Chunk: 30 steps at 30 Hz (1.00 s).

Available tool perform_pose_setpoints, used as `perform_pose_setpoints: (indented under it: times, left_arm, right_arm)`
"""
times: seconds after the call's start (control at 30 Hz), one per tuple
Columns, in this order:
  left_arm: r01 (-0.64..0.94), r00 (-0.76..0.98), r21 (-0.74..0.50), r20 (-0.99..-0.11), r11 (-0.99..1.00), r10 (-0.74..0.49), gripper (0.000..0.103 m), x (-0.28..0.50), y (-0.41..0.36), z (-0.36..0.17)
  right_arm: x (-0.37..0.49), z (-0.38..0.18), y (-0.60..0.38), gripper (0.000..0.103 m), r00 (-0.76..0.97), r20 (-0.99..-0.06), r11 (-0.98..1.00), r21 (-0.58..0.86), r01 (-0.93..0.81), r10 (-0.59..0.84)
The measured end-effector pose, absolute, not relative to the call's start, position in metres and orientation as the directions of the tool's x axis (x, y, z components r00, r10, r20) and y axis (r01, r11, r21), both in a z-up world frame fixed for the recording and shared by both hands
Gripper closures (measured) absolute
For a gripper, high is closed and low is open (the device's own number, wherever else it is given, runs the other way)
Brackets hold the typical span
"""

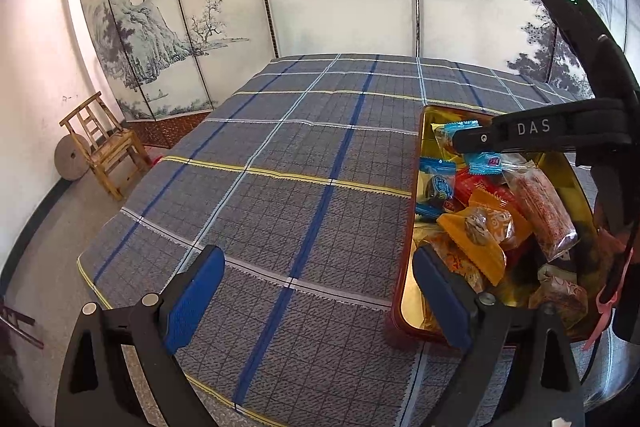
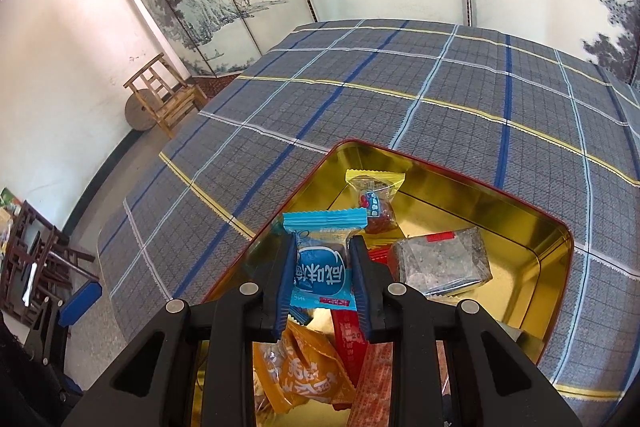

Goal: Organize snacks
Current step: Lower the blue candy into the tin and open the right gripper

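A tin sat on the counter, right of the left claw; snacks lay inside; a chair stood far left.

Left tongs: black angular frame, blue textured pads, silver round screws. Right tongs: same build (white "DAS" lettering, green LED on housing).

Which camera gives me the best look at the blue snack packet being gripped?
Right wrist view: the blue snack packet fills the centre, label readable, clamped in the right gripper. The left wrist view shows only its crimped end sticking out past that gripper, over the tin.
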<state>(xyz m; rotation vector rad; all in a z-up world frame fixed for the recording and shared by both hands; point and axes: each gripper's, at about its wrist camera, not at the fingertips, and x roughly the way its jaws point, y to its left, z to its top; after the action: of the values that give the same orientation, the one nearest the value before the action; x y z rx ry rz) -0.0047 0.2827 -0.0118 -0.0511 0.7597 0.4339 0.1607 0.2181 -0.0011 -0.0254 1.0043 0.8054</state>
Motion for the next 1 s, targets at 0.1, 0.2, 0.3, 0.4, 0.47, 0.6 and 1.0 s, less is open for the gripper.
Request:
perform_pose_setpoints:
  times: [0.1, 0.2, 0.3, 0.4, 0.47, 0.6, 1.0]
  left_arm:
    - [-0.396, 0.639, 0.108, -0.681, 0.912, 0.358, 0.009, -0.004, 0.283, -0.013]
    - [-0.394, 0.637, 0.107, -0.684, 0.913, 0.356, 0.009, -0.004, 0.283, -0.014]
    - [-0.393, 0.638, 0.104, -0.685, 0.913, 0.353, 0.009, -0.004, 0.283, -0.015]
    - [-0.391, 0.639, 0.103, -0.684, 0.914, 0.351, 0.009, -0.004, 0.283, -0.015]
    - [-0.390, 0.640, 0.103, -0.685, 0.915, 0.350, 0.009, -0.004, 0.284, -0.015]
    - [-0.390, 0.640, 0.104, -0.684, 0.915, 0.351, 0.009, -0.004, 0.283, -0.015]
    - [-0.392, 0.731, 0.057, -0.587, 0.918, 0.348, 0.006, -0.029, 0.273, 0.015]
  right_arm:
    - [0.161, -0.001, 0.218, 0.075, 0.280, -0.758, 0.718, 0.333, -0.611, 0.589]
    - [0.161, 0.000, 0.218, 0.075, 0.285, -0.756, 0.720, 0.331, -0.610, 0.589]
    - [0.160, 0.000, 0.219, 0.075, 0.287, -0.756, 0.719, 0.327, -0.613, 0.589]
    - [0.159, 0.001, 0.218, 0.075, 0.291, -0.753, 0.718, 0.325, -0.615, 0.590]
    - [0.158, 0.003, 0.218, 0.074, 0.296, -0.750, 0.718, 0.324, -0.616, 0.592]
    - [0.152, 0.009, 0.217, 0.074, 0.303, -0.738, 0.710, 0.324, -0.625, 0.603]
    - [0.081, 0.054, 0.174, 0.070, 0.459, -0.607, 0.689, 0.211, -0.693, 0.648]
